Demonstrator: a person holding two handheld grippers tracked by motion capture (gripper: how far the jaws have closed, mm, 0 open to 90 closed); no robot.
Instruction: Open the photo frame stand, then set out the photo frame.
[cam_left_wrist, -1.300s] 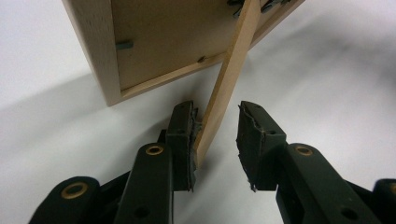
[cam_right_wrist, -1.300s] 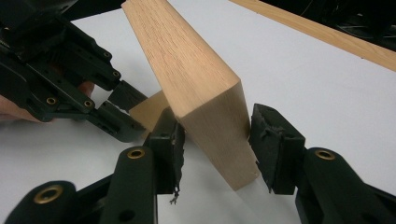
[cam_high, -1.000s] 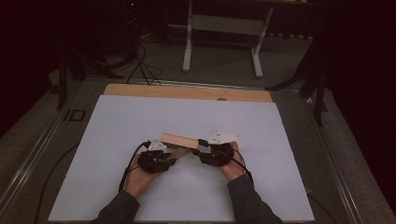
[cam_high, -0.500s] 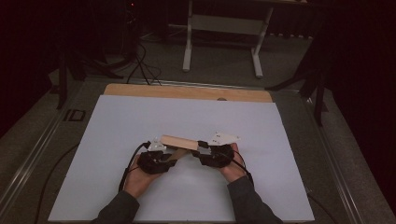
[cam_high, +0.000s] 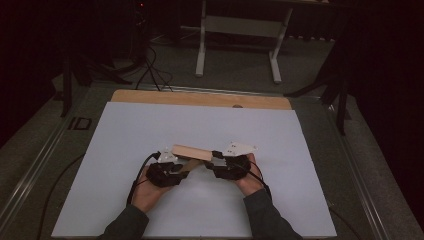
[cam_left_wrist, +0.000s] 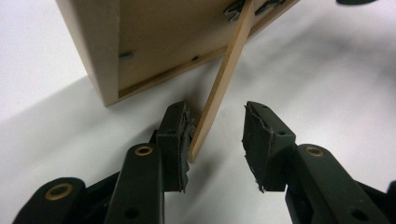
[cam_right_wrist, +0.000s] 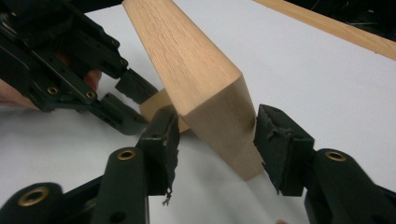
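1. Where the person's two forearms come up from the near edge of the white sheet (cam_high: 125, 130), each hand holds a black gripper, and between them sits the wooden frame (cam_high: 192, 152), the landmark here.
2. At the frame's left end, the left gripper (cam_left_wrist: 215, 133) has its jaws spread apart. A thin wooden strut (cam_left_wrist: 224, 77) that slants down from the frame's hollow back (cam_left_wrist: 168, 35) passes between them. The strut's lower end touches the left pad; the right pad stands clear of it, so nothing is clamped.
3. At the frame's right end, the right gripper (cam_right_wrist: 212, 133) has a jaw on each side of the frame's end face (cam_right_wrist: 224, 121). The right pad sits against the wood. Whether the left pad touches it I cannot tell, so the grip itself is unclear.
4. The frame is tilted, with that end raised off the sheet.
5. Beyond the frame, the sheet stretches to a bare wooden table edge (cam_high: 200, 98).
6. Farther still, past that edge, white stand legs (cam_high: 240, 40) rest on a dark floor.
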